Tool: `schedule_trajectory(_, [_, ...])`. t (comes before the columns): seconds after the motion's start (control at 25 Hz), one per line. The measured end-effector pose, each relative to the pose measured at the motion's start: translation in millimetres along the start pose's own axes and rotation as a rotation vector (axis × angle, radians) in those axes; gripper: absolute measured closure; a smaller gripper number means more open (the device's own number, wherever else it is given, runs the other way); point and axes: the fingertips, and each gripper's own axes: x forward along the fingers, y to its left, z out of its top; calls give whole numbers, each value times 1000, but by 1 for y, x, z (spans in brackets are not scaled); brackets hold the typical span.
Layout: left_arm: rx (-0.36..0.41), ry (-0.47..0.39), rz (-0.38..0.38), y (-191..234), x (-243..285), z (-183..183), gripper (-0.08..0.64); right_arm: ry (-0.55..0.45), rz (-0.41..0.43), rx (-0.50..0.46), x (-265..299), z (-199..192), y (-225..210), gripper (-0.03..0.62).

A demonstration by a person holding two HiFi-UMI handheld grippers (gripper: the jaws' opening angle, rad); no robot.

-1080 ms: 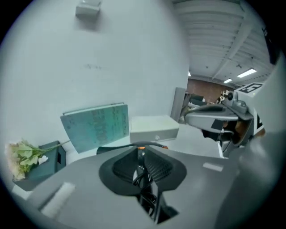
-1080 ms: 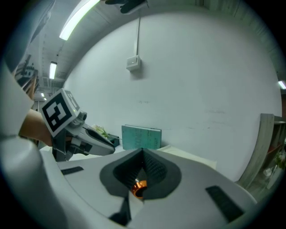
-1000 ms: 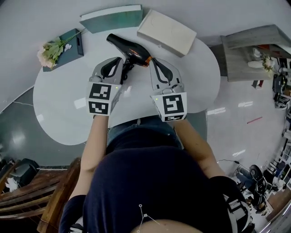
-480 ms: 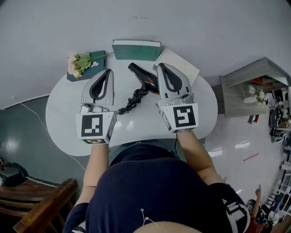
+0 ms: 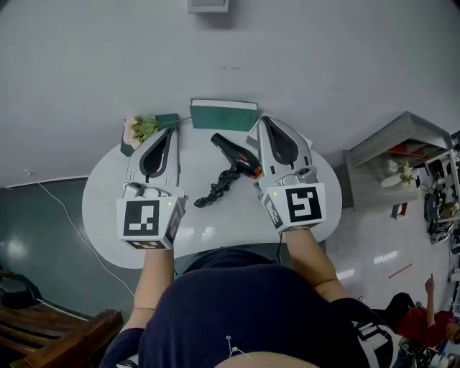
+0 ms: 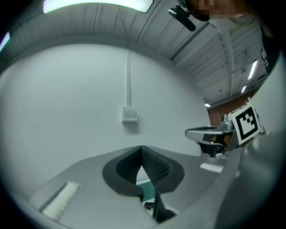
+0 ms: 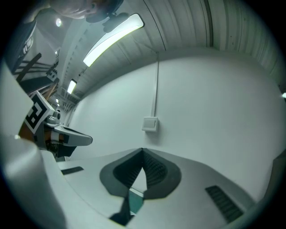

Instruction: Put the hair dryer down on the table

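The left tongs (image 6: 142, 149) pointed at a plain white wall. Their two tips met at the top, and the black ribbed pads (image 6: 156, 167) spread apart below that meeting point, with nothing caught between them. Through the gap under the tips a bit of a teal object (image 6: 147, 191) showed, too small to identify. A white strip (image 6: 60, 199) lay on the grey left jaw. On the wall sat a small white box (image 6: 129, 114), with a thin conduit (image 6: 128, 76) running straight up from it. A long lamp (image 6: 98, 4) glowed along the top edge. At the right, the right tongs (image 6: 193, 133) reached in sideways, and their marker cube (image 6: 247, 124) faced the camera.
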Motion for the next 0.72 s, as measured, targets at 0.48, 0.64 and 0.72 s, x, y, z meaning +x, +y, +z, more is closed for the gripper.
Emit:
schedule_trajectory(0.48, [-3,-38,-48,3,-20,-13,549,25,-60,-6,-20,-15,28,604])
schedule_trajectory(0.64, [1,-35,-65,5,-24,-14,549,9,-71,18,-23,-12,30,604])
schedule_trajectory(0.72, [-8,-40,-71,6,-26,-14,549,2,-76,18,-25,-8,31,604])
